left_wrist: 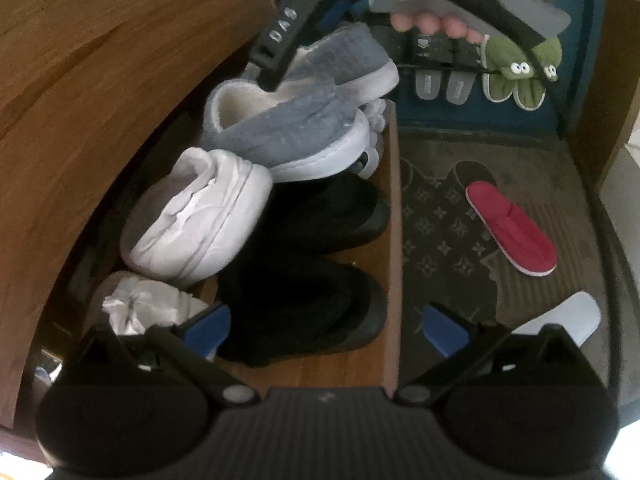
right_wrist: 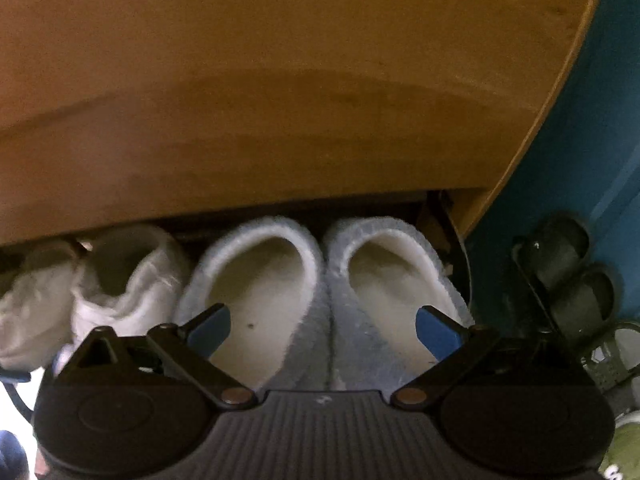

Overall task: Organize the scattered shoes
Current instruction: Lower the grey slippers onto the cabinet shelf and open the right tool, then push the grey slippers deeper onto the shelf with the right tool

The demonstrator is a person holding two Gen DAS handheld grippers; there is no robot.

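A pair of grey-blue slippers [right_wrist: 256, 292] with cream lining lies heels toward me under a wooden shelf board [right_wrist: 280, 100]. My right gripper [right_wrist: 324, 332] stands open just above their heels, one blue pad over each slipper, pressing on nothing. In the left wrist view the same pair [left_wrist: 300, 120] rests partly on a white shoe [left_wrist: 196, 212] and a black slipper [left_wrist: 320, 212], with my right gripper's black finger [left_wrist: 280, 40] over it. My left gripper [left_wrist: 326, 334] is open and empty above a second black slipper [left_wrist: 304, 312].
A red slipper [left_wrist: 512, 228] and a pale sole [left_wrist: 568, 316] lie on the patterned mat [left_wrist: 440, 220]. Green frog slippers [left_wrist: 516, 76] and grey slides [left_wrist: 440, 84] stand by the blue wall. A hand [left_wrist: 432, 20] holds the right gripper's handle. Dark slides [right_wrist: 568, 272] hang at right.
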